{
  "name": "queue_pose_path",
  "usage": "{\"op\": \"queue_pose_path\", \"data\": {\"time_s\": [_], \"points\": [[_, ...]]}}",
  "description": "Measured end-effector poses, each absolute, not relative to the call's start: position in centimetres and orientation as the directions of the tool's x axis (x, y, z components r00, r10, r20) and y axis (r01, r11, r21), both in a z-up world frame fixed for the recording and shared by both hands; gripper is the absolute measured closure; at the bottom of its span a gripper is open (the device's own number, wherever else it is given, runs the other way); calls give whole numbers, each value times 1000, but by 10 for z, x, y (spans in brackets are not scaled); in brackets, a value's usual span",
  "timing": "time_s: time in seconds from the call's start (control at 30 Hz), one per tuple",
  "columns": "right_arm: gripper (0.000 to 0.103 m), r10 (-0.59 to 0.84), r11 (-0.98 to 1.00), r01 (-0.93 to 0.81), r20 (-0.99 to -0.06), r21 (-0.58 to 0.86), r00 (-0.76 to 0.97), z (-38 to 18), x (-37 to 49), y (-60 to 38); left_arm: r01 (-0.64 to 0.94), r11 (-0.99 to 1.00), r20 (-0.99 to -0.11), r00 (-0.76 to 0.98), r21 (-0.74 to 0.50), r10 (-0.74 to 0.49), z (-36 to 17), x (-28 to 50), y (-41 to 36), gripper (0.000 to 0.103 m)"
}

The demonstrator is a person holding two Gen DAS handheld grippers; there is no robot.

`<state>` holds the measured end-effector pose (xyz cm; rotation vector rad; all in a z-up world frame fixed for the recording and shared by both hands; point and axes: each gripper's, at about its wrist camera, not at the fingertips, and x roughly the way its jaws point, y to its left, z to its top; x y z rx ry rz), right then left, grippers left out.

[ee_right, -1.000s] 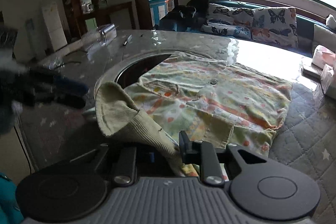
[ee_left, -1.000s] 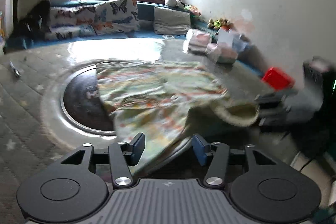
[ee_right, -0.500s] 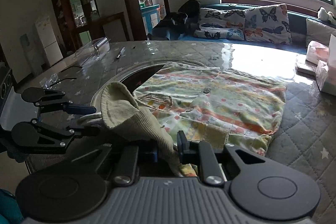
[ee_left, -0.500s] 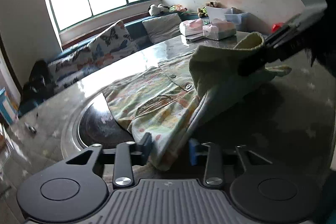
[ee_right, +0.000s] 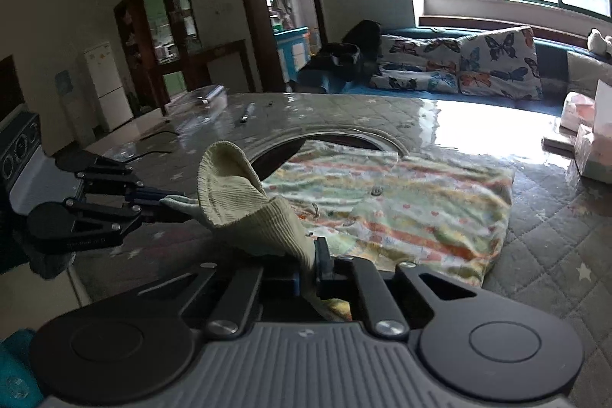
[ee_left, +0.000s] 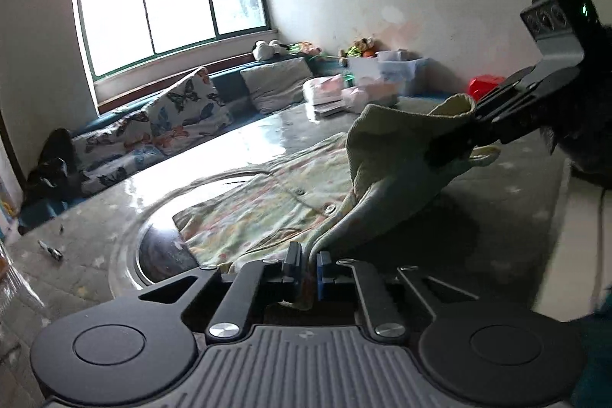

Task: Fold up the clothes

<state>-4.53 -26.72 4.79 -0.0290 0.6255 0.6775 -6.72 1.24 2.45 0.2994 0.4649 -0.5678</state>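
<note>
With each hand-held gripper [ee_left: 307, 268] [ee_right: 306, 268] clamped on the shirt's [ee_right: 401, 213] ribbed hem [ee_right: 244, 213], we keep it taut and level

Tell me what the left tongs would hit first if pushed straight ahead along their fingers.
Probably the shirt itself: the left tongs are already shut on its lifted ribbed edge, with the rest lying ahead on the table. Depth is uncertain.

pastel printed shirt [ee_right: 401, 213] lies flat on table, its ribbed pale-green edge [ee_right: 244, 209] lifted.
</note>
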Motion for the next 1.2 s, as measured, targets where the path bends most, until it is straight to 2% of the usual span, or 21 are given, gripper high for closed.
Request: {"op": "queue_pose_path", "data": {"time_s": [0.17, 0.3, 0.53, 0.77, 1.1, 1.17, 1.2], "points": [[97, 602, 756, -637, -543, 151, 586, 70, -86, -269, 608, 786, -506, 715, 111, -482, 40, -105, 17, 95], [97, 595, 755, -641, -557, 139, 580, 78, -83, -266, 595, 799, -497, 720, 82, -485, 45, -100, 19, 95], [97, 586, 764, -631, -553, 133, 592, 89, -30, -261, 533, 846, -505, 725, -20, -468, 51, -46, 26, 95], [98, 566, 770, -627, -576, 114, 590, 93, 49, -250, 441, 886, -568, 697, -141, -438, 46, 41, 40, 95], [96, 483, 848, -503, -632, 166, 606, 33, 144, -236, 318, 922, -720, 585, -221, -374, -12, 143, 44, 95], [89, 468, 863, -473, -633, 178, 616, 22, 150, -239, 303, 926, -725, 583, -224, -366, -17, 146, 45, 95], [88, 461, 868, -465, -631, 174, 625, 22, 148, -243, 298, 927, -725, 583, -228, -366, -18, 146, 46, 95]]}}
